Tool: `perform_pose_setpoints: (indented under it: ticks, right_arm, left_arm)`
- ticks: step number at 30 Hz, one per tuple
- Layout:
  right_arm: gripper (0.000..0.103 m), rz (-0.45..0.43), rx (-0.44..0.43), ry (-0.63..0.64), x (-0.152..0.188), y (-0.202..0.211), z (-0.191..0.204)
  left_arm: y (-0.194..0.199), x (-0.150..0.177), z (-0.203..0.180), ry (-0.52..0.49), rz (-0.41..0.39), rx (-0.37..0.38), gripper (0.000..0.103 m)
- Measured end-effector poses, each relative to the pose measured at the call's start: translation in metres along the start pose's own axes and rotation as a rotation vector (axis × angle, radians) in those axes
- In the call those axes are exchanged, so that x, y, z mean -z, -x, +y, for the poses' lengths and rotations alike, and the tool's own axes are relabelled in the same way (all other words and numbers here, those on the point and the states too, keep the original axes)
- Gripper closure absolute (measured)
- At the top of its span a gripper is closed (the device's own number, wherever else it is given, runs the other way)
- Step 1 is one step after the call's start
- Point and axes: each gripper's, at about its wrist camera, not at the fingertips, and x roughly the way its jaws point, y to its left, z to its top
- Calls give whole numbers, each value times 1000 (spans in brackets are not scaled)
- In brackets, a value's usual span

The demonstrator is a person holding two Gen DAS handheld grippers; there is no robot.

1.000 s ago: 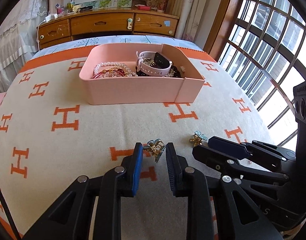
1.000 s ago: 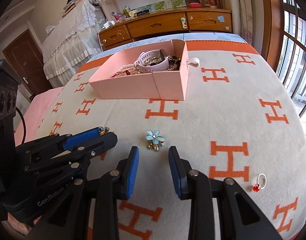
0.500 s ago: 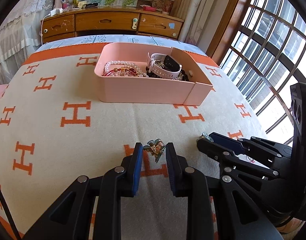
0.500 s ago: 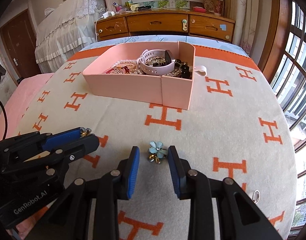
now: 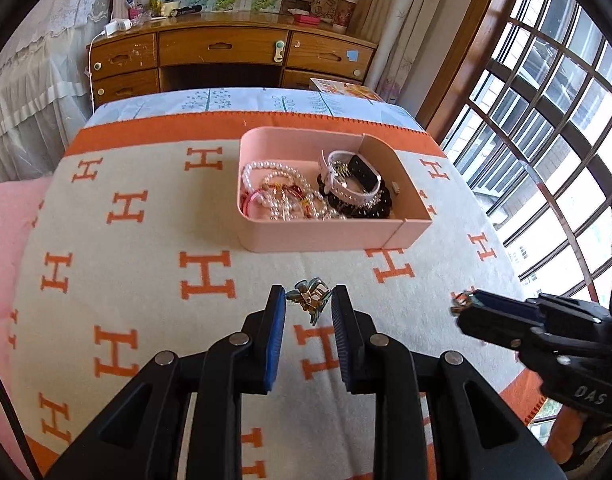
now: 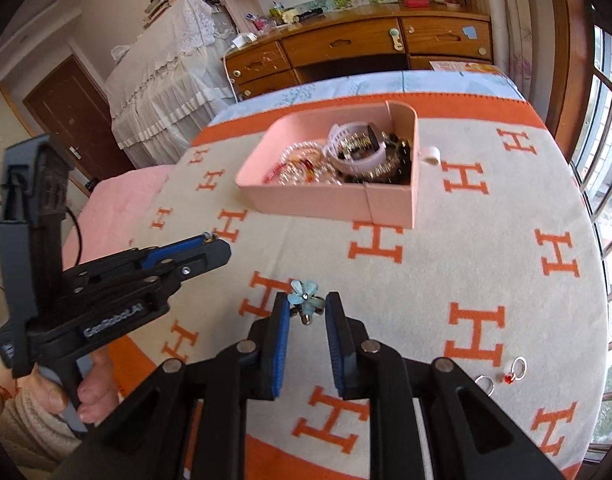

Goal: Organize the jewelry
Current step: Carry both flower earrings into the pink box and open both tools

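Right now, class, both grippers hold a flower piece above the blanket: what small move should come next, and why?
Probably carry the left gripper with its flower clip forward over the pink box. Both pieces look gripped and lifted, and the box sits just ahead holding the other jewelry.

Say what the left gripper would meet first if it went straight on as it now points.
Probably the near wall of the pink tray. The left gripper, shut on an earring, points over bare blanket toward it; it might pass over the rim, since height is unclear.
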Motion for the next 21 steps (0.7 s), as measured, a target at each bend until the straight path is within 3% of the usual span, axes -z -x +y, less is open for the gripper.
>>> perform_pose_setpoints:
  ticks: [5,9,14,21]
  right_arm:
    - [85,-102,-44,32,-53,40,19]
    - [85,-131,-28,35,-97,38,23]
    - [85,-46,-23,-70,-142,-8,2]
    - [85,70,14,-193,-164,-90,-37]
  left_arm:
    - [23,-56,10,3,2,-4,81]
    - [28,-96,11,0,-20,-23,81]
    - [-2,-127,11,2,20,-3,81]
    - [-74,-135,21,33,116,0,81]
